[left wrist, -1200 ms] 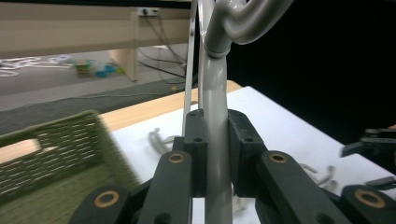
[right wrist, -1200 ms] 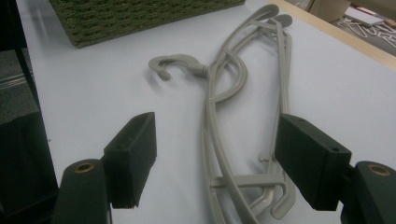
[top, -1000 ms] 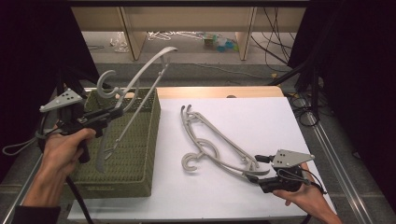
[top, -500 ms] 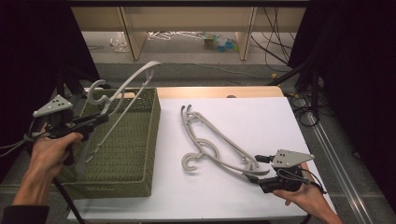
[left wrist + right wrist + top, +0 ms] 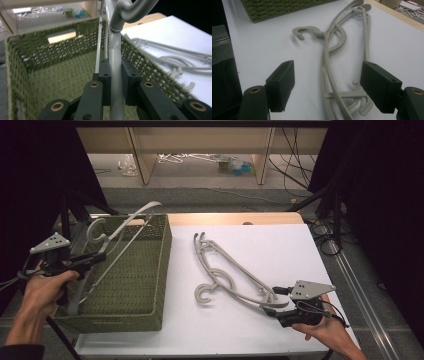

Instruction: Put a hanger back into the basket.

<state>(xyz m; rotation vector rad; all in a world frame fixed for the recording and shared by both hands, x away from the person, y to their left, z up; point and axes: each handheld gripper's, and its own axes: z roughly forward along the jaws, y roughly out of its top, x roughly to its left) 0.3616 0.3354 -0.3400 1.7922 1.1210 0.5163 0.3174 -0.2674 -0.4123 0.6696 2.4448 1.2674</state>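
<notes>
Over the left half of the high view, the left claw is clamped on a grey hanger held above the green basket. That hanger's hook sits up near the claw; its long axis slants from the near-left of the basket up toward the far rim, with the far arm tip poking past that rim. On the white table lie the other hangers, stacked, their long axis running from far-left to near-right, hook toward the near-left. The right claw rests at their near-right end, jaws apart.

Looking along the left gripper view, both jaws press flat on the hanger's neck just below the hook, with the basket's wall and floor beneath. To set it down well, I judge the hanger should be lowered and turned until its long axis lines up with the basket's length, so both arm tips clear the rims before the jaws let go; released tilted, it would likely catch on the far rim.

From the right gripper view, the jaws stand wide apart on either side of the stacked hangers' near end, not touching them. Their hook points left, toward the basket's corner, and the arms run away toward the table's far edge.
</notes>
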